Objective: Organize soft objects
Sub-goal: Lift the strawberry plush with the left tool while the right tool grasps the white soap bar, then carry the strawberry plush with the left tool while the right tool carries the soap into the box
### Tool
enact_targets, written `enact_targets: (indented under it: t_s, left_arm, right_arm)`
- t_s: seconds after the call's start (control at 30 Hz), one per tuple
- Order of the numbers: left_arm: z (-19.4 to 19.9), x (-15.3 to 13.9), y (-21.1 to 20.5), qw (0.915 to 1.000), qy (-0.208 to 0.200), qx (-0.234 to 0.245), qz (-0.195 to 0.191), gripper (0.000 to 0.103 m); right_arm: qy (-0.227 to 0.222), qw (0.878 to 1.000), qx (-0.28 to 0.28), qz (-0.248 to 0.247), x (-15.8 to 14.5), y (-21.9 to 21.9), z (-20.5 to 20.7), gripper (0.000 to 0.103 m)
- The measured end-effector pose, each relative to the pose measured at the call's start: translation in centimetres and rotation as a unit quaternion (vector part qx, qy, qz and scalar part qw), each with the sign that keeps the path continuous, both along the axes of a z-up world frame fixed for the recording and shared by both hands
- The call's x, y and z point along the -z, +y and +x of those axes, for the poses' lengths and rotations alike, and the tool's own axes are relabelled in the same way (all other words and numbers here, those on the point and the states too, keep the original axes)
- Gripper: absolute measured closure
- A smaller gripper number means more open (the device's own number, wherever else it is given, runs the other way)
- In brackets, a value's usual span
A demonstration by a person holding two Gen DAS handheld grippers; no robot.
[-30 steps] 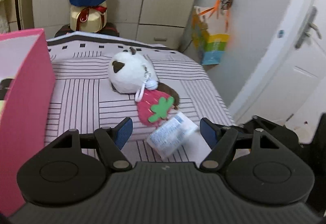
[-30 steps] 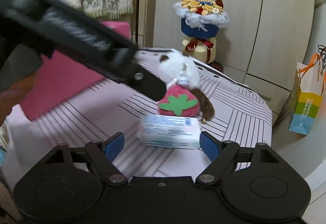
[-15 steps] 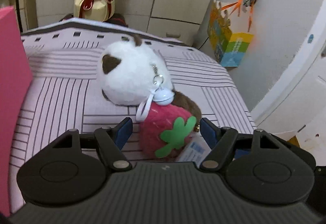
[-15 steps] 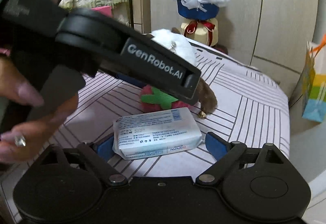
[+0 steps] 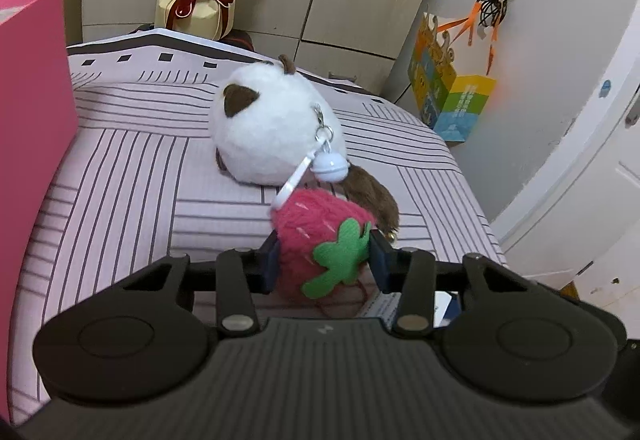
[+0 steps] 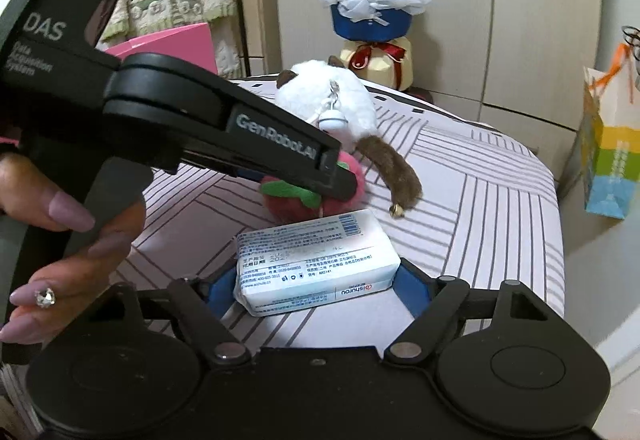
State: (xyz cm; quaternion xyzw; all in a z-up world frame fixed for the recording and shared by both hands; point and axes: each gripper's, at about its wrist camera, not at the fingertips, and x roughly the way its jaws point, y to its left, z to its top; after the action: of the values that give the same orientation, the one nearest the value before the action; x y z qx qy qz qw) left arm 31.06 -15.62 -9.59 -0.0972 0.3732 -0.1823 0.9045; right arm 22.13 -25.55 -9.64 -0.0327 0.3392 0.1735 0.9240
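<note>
while the left tongs (image 5: 324,260) close in, the strawberry plush (image 5: 320,236) sits between the blue pads (image 5: 271,258) and both pads press its fuzzy sides. it lies on the striped bed (image 5: 120,175), low in the left view at about 6 o'clock. the white round plush (image 5: 272,135) lies just past it, toward 12 o'clock, with a little white bell (image 5: 330,168) hanging between the two. a brown furry tail (image 5: 376,195) pokes out at 3 o'clock of the strawberry. the right tongs (image 6: 316,286) are closing too, with the white tissue pack (image 6: 316,260) between them. its pads sit right at the pack's ends, but i cannot tell if they squeeze it. a hand (image 6: 68,252) holds the left tool at 9 o'clock. a pink box (image 5: 32,87) stands at the bed's left edge.
</note>
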Motion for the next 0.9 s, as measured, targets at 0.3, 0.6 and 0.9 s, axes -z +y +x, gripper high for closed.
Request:
enact_targets:
  t_s: [0.3, 0.6, 0.9]
  left_arm:
    - [-3.7, -0.6, 1.6, 0.9998, -0.008, -0.004, -0.018, 0.06]
    - [-7.8, -1.1, 3.9, 0.9996, -0.008, 0.008, -0.026, 0.06]
    - [-13.0, -3.3, 6.2, 0.9964, 0.008, 0.082, 0.018, 0.06]
  right_arm:
    - [0.001, 0.999, 0.051, 0.0, -0.1, 0.7, -3.2, 0.019]
    - [-0.014, 0.997, 0.081, 0.004, -0.3, 1.2, -7.2, 0.019]
    - [-0.015, 0.997, 0.078, 0.01, -0.9, 1.3, -11.6, 0.019]
